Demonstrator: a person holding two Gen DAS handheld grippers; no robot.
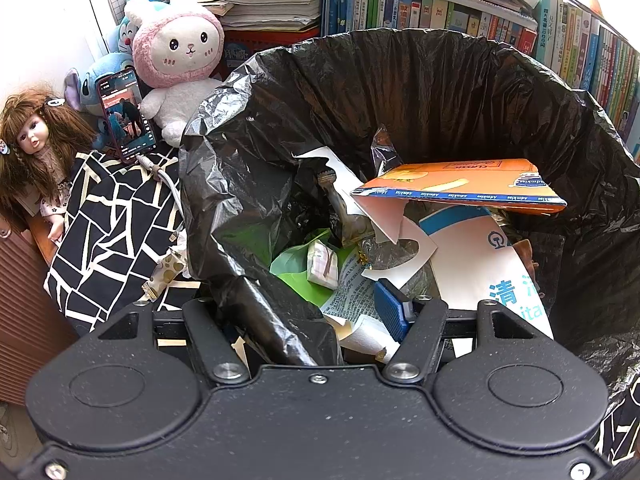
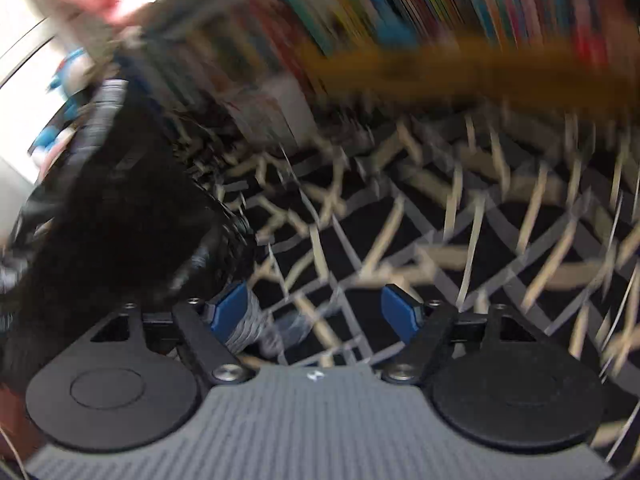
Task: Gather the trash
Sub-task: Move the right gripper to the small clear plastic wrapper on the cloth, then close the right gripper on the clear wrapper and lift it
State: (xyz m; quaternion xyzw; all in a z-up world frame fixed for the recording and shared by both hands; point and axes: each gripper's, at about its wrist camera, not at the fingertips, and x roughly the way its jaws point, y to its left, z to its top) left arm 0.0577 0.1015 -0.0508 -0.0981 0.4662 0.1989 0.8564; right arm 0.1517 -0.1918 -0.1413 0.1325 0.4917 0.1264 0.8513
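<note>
Bookshelves back a black trash bag (image 1: 400, 92), its crinkled rim clamped by left fingers (image 1: 394, 312); right fingers (image 2: 400, 312) apart.

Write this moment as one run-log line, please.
left gripper: holding black trash bag rim | right gripper: open, empty, over patterned cloth | orange box: in bag

left tongs (image 1: 320, 312): clamped, tilted down | right tongs (image 2: 316, 308): agape, empty
</note>
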